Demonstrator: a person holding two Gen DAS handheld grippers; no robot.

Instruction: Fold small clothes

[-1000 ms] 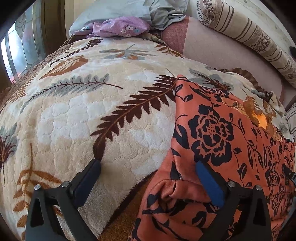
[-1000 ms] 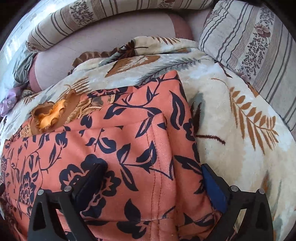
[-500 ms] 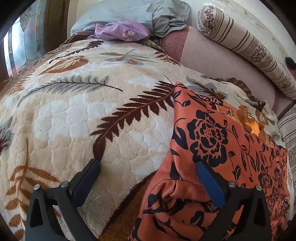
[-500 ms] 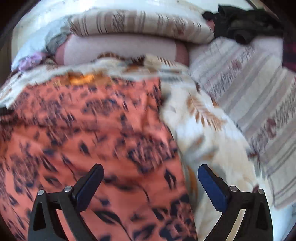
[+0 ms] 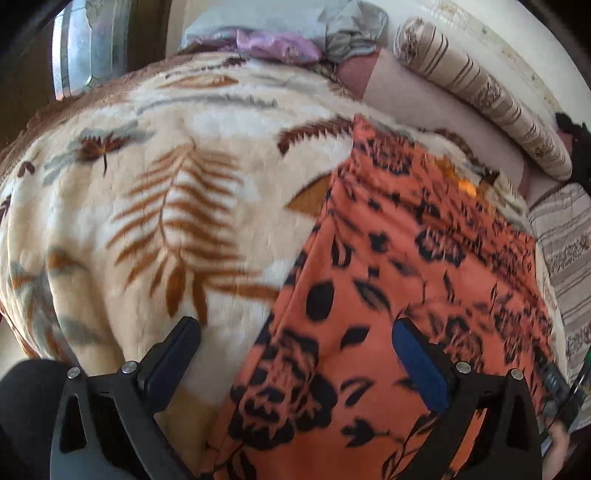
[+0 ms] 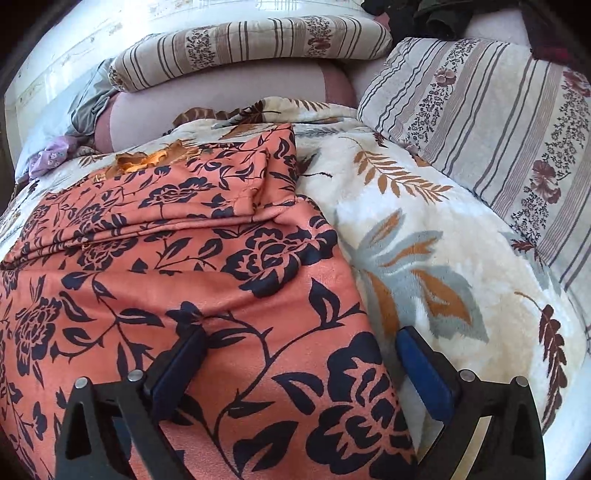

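Observation:
An orange garment with a dark floral print [image 5: 388, 280] lies spread on a cream leaf-patterned blanket [image 5: 166, 221]. My left gripper [image 5: 295, 347] is open and empty over the garment's left edge; one finger sits over the blanket, the other over the cloth. In the right wrist view the same garment [image 6: 192, 266] lies with a folded layer across its far part. My right gripper [image 6: 301, 358] is open and empty over its right edge, near the blanket [image 6: 424, 240].
Striped floral pillows [image 6: 480, 122] lie at the right and along the back [image 6: 251, 48]. A purple cloth [image 5: 273, 46] and grey fabric [image 5: 351, 31] are piled at the bed's far end. A window [image 5: 85, 48] is at far left. Dark clothes [image 6: 424, 14] lie at the back.
Both grippers have pulled back toward the near edge of the bed, staying open. The garment now lies flatter, with more of its length in view. The left view is motion-blurred.

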